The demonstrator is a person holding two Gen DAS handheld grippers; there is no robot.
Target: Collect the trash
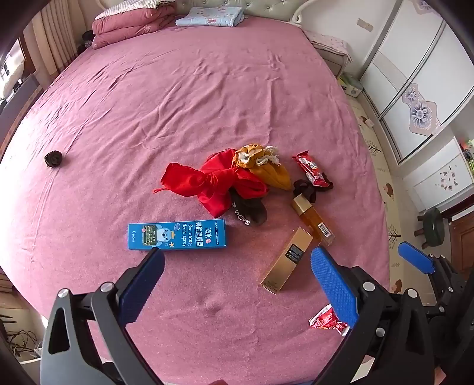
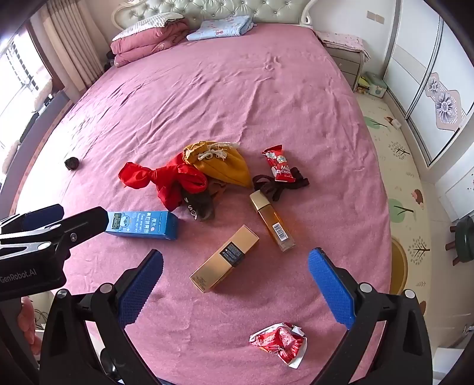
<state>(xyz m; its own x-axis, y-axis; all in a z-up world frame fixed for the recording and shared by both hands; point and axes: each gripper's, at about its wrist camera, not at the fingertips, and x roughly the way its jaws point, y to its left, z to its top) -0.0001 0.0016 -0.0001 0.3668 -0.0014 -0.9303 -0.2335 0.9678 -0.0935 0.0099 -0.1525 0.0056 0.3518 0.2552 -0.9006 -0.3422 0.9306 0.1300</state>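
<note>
"Sea water Nasal spray", blue box [image 1: 177, 236]

We see the crumpled red wrapper [image 1: 326, 321] partly hidden behind a gripper finger, and the blue box's [image 2: 148, 223] left end behind the left gripper [image 2: 44, 228].

Crumpled wrapper [image 2: 278, 343] nearest on bed [image 2: 237, 103]; box [image 2: 224, 258] behind it; bottle [image 2: 272, 220] right of box, apparently apart.

Big bed [image 2: 237, 88] in pink sheeting fills the frame; tufted headboard [image 2: 213, 11] up top, curtains [image 2: 68, 38] and bright window [image 2: 17, 74] upper left, white wardrobe [image 2: 429, 74] right, patterned play mat [image 2: 394, 165] below it.
</note>
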